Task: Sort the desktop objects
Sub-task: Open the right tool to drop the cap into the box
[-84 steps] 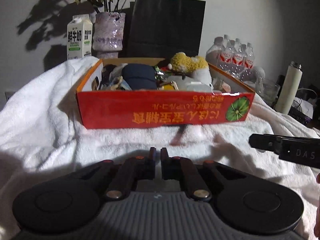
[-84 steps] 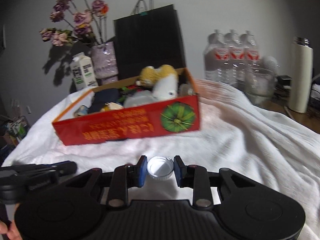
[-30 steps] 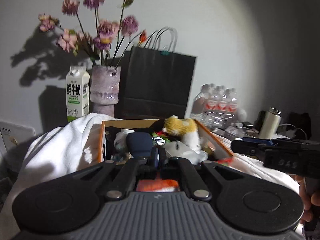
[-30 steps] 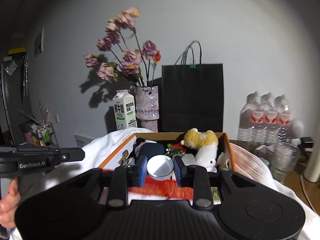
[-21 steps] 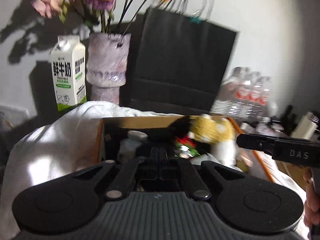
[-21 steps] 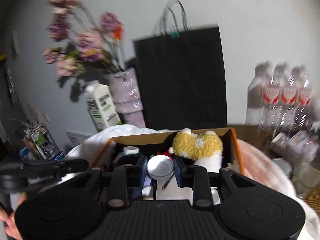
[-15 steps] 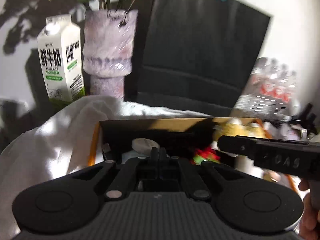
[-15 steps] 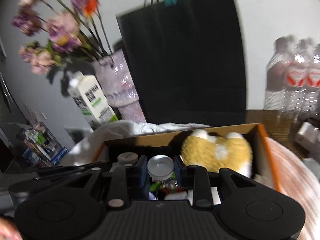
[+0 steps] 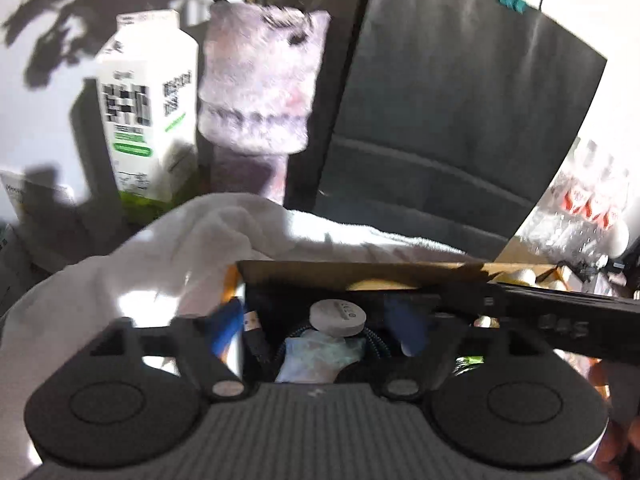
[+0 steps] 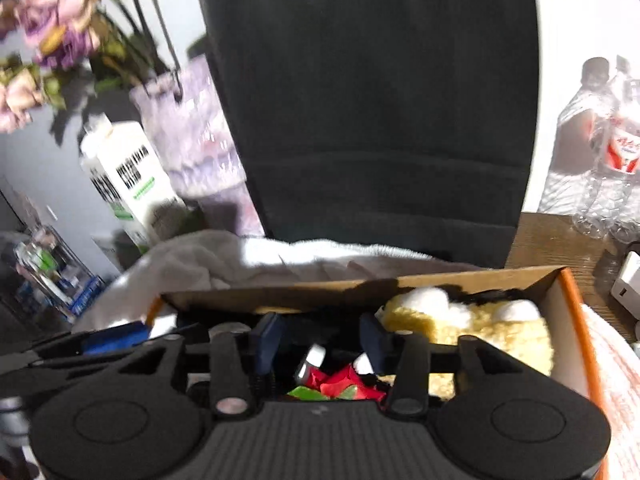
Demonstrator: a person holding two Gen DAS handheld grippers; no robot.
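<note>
An orange-rimmed cardboard box (image 10: 572, 300) sits under both grippers on a white towel (image 9: 160, 260). My right gripper (image 10: 319, 344) is over the box and its jaws are opening. The white bottle cap (image 10: 314, 358) sits tilted between and just below the blue pads, touching neither. A yellow plush toy (image 10: 480, 324) lies in the box to the right. My left gripper (image 9: 318, 330) is also over the box, jaws opening wide, nothing pressed between them. Below it lie a white round lid (image 9: 336, 316), a braided cable and a pale bag. The right gripper's body (image 9: 560, 320) crosses the left wrist view.
Behind the box stand a milk carton (image 9: 148, 120), a pale purple vase (image 9: 256, 92) with flowers and a tall black paper bag (image 9: 460, 120). Water bottles (image 10: 600, 140) stand on the wooden table at the far right. A hand (image 9: 616, 440) shows at the lower right.
Both grippers moved forward over the box and tipped down. The left jaws went from shut to wide apart. The right jaws spread and the white cap slipped free of the pads.
</note>
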